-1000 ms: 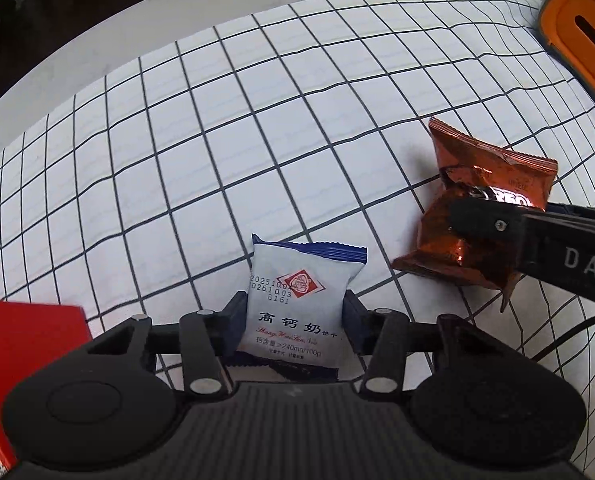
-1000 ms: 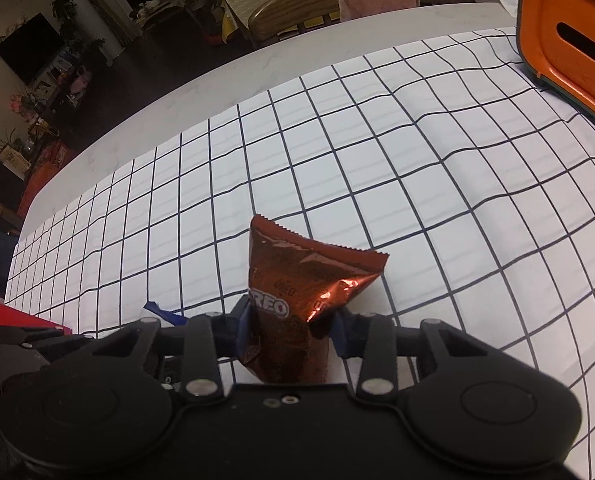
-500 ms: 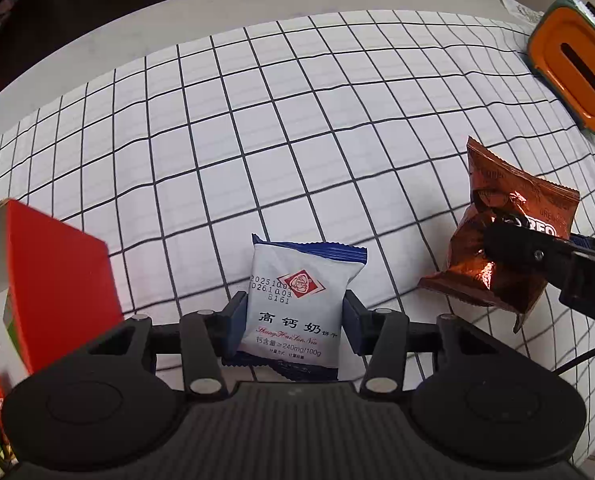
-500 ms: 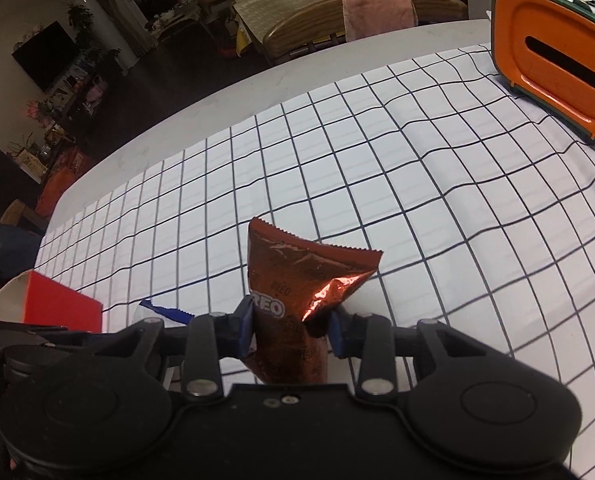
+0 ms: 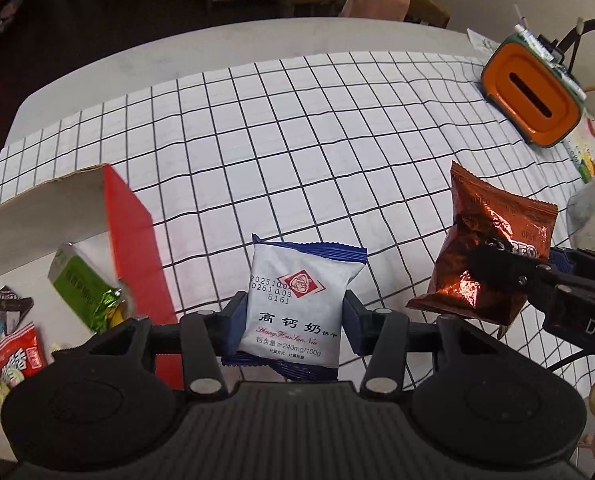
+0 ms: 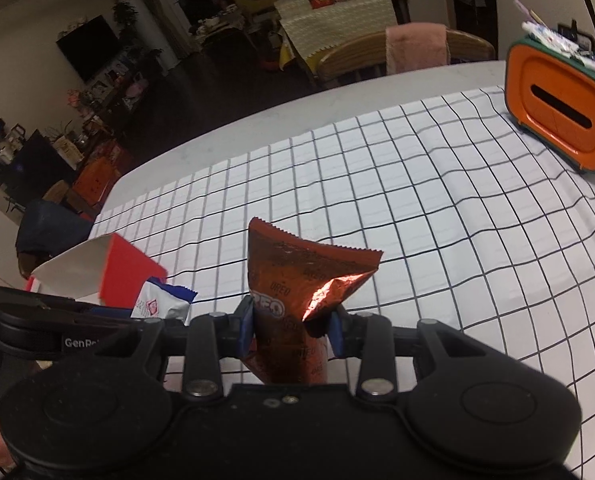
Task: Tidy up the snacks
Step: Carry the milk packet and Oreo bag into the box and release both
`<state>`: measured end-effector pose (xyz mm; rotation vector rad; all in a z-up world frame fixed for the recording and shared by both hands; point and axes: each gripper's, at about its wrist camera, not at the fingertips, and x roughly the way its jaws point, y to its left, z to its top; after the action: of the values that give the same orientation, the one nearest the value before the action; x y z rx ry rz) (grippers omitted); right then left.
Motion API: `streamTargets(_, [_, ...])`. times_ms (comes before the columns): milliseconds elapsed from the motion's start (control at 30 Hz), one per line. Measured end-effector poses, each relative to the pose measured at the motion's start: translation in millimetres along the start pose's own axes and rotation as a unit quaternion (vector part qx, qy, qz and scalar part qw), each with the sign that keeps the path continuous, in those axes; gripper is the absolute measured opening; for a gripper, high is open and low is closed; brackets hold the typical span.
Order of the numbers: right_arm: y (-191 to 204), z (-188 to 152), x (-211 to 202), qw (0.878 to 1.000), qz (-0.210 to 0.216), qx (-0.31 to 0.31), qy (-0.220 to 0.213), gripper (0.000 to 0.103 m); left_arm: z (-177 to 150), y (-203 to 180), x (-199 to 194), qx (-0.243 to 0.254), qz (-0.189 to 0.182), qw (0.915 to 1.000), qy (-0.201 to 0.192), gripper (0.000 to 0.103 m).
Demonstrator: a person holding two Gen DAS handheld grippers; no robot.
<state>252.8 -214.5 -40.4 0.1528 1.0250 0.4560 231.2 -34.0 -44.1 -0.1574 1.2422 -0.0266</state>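
Left gripper clamped on white-and-blue foil biscuit packet, nearer open red cardboard box at left; right gripper clamped on copper foil Oreo packet.

A pale grey desk is carrying a white cloth with a black grid, which is covering most of its top. 1 red box with a white inside is sitting open on the cloth. Well apart from the box, toward the far corner, 1 orange holder with a green rim is standing at the cloth's edge.
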Motion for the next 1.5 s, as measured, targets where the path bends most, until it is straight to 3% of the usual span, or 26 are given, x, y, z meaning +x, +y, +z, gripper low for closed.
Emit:
streamTargets(333, [56,-8,-20,0.999,0.025,-0.040,-0.015,0.035,-19,46,-47,-0.019,0.001,0.9991,-0.037,0.048])
streamTargets(767, [146,-11,3,0.994,0.046,-0.098,-0.002,0.035,-45,143,-81,-0.072,0.027,0.9946,-0.069,0.049])
streamTargets(1167, [236,-9,62,0.985,0.056,-0.158,0.037,0.035,-68,236,-75,-0.127,0.063,0.9877,-0.067,0.048])
streamTargets(1500, [276,-10,111,0.977,0.042,-0.199,0.062,0.035,-72,268,-43,-0.132,0.069,0.9877,-0.047,0.048])
